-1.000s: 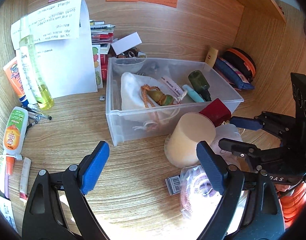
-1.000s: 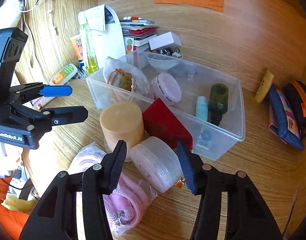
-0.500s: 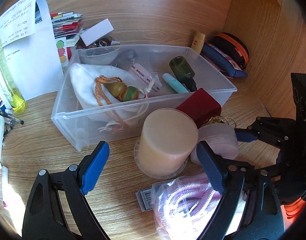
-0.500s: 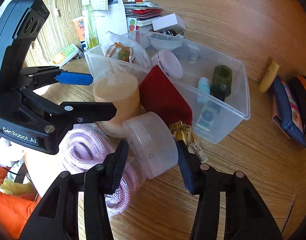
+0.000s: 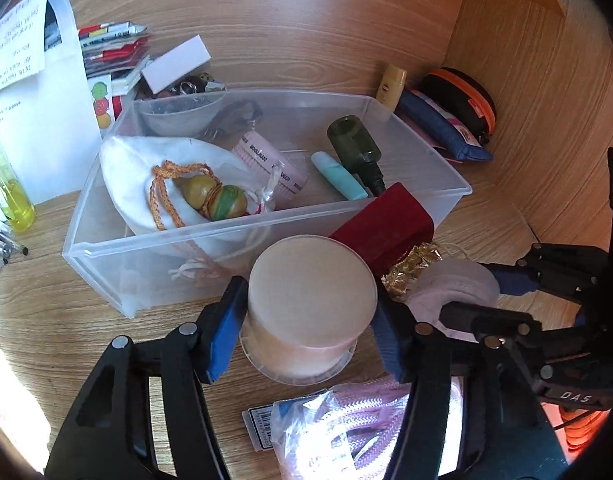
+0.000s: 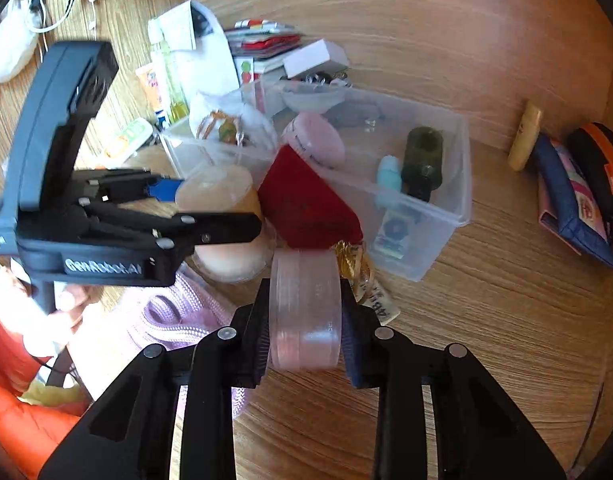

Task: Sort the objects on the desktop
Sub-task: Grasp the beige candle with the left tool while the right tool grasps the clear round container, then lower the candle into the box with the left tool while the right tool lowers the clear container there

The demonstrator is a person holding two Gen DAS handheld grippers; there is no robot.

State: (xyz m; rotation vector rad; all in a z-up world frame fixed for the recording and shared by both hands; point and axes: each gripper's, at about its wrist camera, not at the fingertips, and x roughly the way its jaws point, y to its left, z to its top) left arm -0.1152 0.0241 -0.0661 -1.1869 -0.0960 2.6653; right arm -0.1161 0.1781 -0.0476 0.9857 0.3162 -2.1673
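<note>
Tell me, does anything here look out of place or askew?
Yes. The dark red box leans tilted against the clear bin instead of lying flat, with crumpled gold foil at its foot.

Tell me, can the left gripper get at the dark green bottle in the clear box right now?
Probably not yet. The left gripper is closing its jaws around the tan candle, so it's busy. The dark green bottle lies in the clear box, open from above, so it looks reachable once that gripper is free.
</note>
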